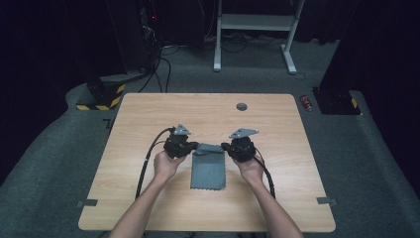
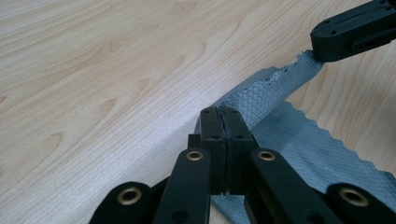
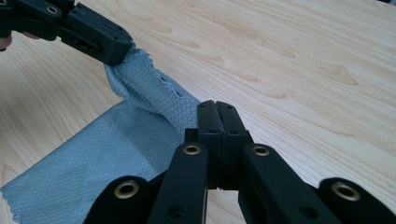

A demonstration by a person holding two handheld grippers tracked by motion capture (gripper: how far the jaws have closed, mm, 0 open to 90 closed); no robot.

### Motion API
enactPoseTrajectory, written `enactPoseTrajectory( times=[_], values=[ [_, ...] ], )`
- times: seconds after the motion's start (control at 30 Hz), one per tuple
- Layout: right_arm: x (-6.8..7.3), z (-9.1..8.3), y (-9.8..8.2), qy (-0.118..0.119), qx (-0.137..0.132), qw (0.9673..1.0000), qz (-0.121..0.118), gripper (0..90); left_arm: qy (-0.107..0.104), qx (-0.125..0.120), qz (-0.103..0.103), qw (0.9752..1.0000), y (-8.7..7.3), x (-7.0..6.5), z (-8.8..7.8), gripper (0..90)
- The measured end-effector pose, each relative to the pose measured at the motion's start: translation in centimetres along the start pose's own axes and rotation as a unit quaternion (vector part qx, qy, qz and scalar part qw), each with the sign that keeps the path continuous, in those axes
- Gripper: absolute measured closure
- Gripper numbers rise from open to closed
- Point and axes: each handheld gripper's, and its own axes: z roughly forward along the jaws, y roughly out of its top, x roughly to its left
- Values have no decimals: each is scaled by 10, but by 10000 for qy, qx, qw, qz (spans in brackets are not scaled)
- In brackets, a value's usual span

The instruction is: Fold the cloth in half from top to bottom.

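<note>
Grey microfibre cloth [image 1: 208, 167] near the middle of the light wooden table [image 1: 148, 198], most of it flat, zigzag-cut lower edge toward the person. Far edge raised off the wood and strung between the two tools.

Left gripper [image 1: 190, 147] at the far left corner of the cloth, jaws fully closed on it — in its own view [image 2: 223, 112] the black pads meeting with only a sliver of weave [image 2: 261, 100] pinched between them. Right gripper [image 1: 229, 147] at the far right corner, likewise clamped tight; same picture from its own camera [image 3: 217, 108], pads together, cloth [image 3: 140, 135] running off toward the other tool [image 3: 119, 46]. Opposite gripper also in sight from the left side [image 2: 327, 46], biting the far corner.

Why held so: one corner per tool, grips matched and level, so the far edge stays stretched rather than bunching — probably the set-up for folding that edge back over the rest of the cloth, toward the person. Corners chosen because a thin, limp fabric offers no other firm purchase. Slight sag and a twist in the span between the jaws, so tension looking only moderate. Hands [image 1: 166, 166] low and close to the table, tools pointing inward at each other.

Next move, at a guess: both corners carried together at equal pace, or the fold lands crooked. Main risk — thin weave slipping out of one pinch.

Beyond the table, a white desk frame [image 1: 255, 29] on dark carpet.
</note>
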Motion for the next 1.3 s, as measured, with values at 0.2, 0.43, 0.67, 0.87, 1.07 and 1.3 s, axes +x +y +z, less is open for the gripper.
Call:
enactPoseTrajectory(
  times=[0.2,0.43,0.67,0.87,1.07,1.3],
  values=[
    [3,-2,-2,44,-34,10000,-38,900,-37,-12,-30,10000,-3,-1,-3,893],
    [6,-6,-3,92,-89,9999,-55,900,-43,-67,-20,10000,-7,-3,-8,893],
    [10,-11,-5,166,-175,9997,-102,900,-50,-86,33,9999,-10,-6,-11,893],
    [13,-14,-8,232,-211,9994,-122,900,-49,-88,84,9999,-13,-10,-14,893],
    [15,-18,-11,282,-235,9992,-136,900,-40,-135,174,9997,-17,-15,-18,893],
    [18,-22,-17,350,-258,9989,-163,900,-67,-159,284,9994,-21,-22,-22,893]
  ],
)
